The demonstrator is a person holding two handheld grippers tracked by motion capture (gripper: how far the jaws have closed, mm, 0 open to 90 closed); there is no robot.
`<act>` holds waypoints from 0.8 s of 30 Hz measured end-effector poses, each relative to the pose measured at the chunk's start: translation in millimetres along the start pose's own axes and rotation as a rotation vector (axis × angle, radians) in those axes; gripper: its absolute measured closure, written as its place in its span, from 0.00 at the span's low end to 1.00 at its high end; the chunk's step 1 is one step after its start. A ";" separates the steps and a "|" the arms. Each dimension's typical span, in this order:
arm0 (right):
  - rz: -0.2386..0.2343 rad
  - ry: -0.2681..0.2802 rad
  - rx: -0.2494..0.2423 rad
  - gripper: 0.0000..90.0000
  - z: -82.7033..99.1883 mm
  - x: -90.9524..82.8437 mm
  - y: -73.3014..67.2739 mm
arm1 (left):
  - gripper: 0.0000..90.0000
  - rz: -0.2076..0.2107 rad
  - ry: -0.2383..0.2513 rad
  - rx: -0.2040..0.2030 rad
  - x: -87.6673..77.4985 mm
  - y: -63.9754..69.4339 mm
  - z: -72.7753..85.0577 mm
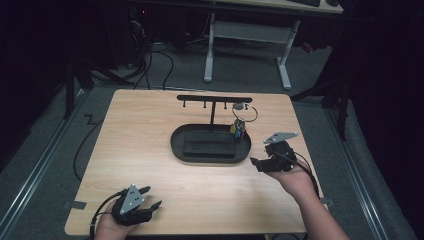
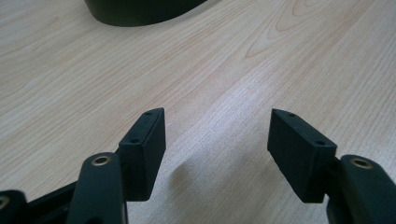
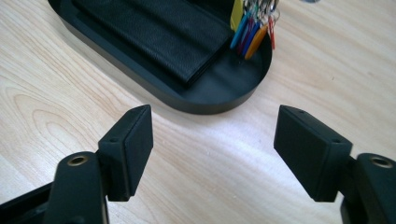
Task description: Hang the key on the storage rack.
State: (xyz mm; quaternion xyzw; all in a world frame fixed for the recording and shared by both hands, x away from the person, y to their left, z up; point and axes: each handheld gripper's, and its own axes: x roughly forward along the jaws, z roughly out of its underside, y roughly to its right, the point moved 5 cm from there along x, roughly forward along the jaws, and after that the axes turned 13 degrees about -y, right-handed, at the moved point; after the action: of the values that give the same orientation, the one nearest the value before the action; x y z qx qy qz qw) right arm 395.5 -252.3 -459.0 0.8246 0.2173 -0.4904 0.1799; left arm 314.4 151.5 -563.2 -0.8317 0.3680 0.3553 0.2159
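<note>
A black oval tray (image 1: 177, 145) sits mid-table with a T-shaped hook stand (image 1: 214, 98) rising from its back. A black wallet (image 1: 209, 148) lies flat in the tray. A bunch of coloured keys (image 1: 238, 129) hangs at the stand's right end over the tray, on a ring (image 1: 248, 113). My left gripper (image 1: 149, 198) rests open near the table's front left, nothing between its jaws (image 2: 215, 149). My right gripper (image 1: 256, 163) stands open just right of the tray, pointing at it; the tray's rim (image 3: 219, 103), wallet (image 3: 159, 32) and keys (image 3: 252, 28) lie ahead of it.
The wooden table (image 1: 140, 130) stands on grey carpet. A white desk frame (image 1: 247, 40) and loose cables (image 1: 150, 65) lie beyond the far edge. Bare wood stretches between my two grippers along the front of the table.
</note>
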 end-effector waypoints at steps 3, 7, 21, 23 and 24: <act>-0.001 0.043 0.013 0.30 14.2 8.5 -7.2 | 0.42 -0.001 0.002 0.000 -0.7 -0.1 -0.3; -0.035 0.113 0.043 0.28 37.7 24.2 -20.5 | 0.42 0.004 0.017 0.005 -3.8 1.5 -2.6; -0.061 0.300 0.170 0.25 93.2 40.6 -49.6 | 0.41 0.008 0.043 0.010 -7.6 4.5 -9.2; -0.056 0.305 0.166 0.25 92.5 40.5 -49.5 | 0.41 0.001 0.037 0.019 -7.7 5.3 -8.2; -0.060 0.308 0.173 0.25 92.6 40.1 -49.7 | 0.41 -0.002 0.036 0.023 -8.3 5.5 -7.8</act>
State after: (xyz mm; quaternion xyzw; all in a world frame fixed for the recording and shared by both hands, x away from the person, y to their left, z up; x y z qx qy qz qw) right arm 318.3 -250.4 -540.8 0.8956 0.2237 -0.3802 0.0583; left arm 309.6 147.0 -552.4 -0.8358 0.3750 0.3358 0.2189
